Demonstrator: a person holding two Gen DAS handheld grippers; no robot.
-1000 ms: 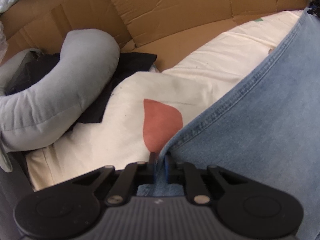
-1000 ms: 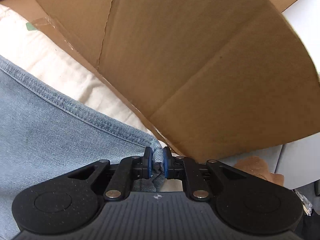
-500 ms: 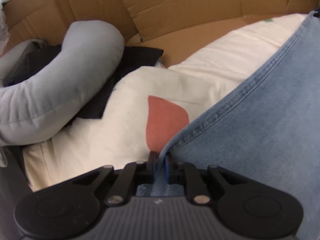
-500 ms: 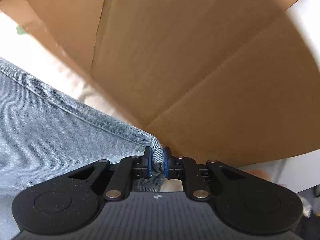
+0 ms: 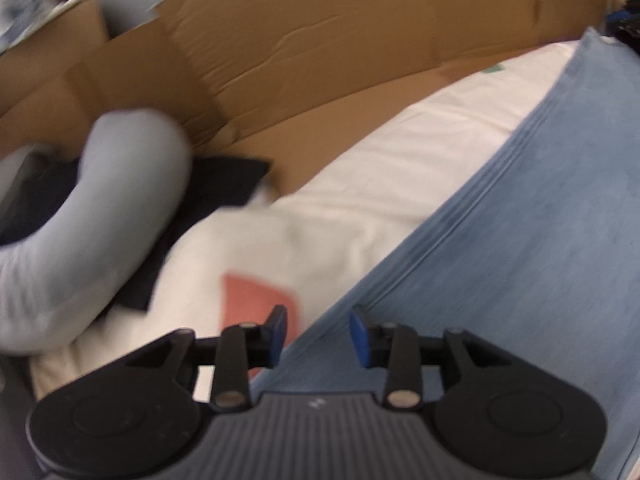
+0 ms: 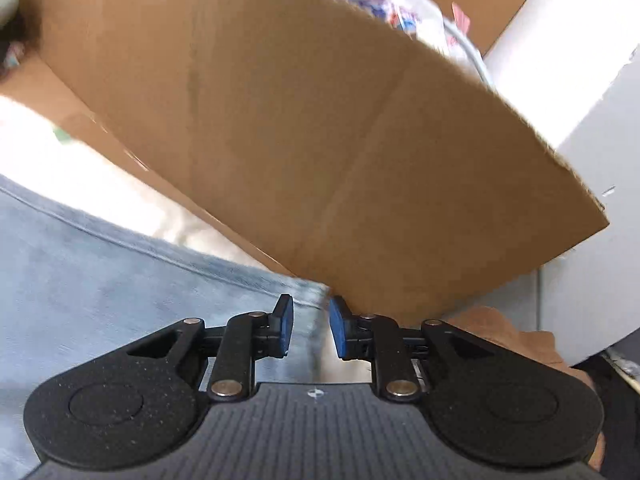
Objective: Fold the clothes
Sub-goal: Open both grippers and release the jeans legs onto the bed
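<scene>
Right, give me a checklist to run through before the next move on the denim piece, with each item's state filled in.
1. Left gripper clear of the light blue denim garment: ok, jaws opening, pads off the cloth, hem lying between them.
2. Right gripper clear of the denim: ok, jaws opening, corner between them unpinched.
3. Denim lying flat on the cream cloth with a red patch: ok where visible.
4. Fold edges lined up: cannot tell, blurred and cropped.
5. Brown cardboard wall close beside the right gripper: not ok, tight.
6. Grey padded roll off the denim: ok.
</scene>
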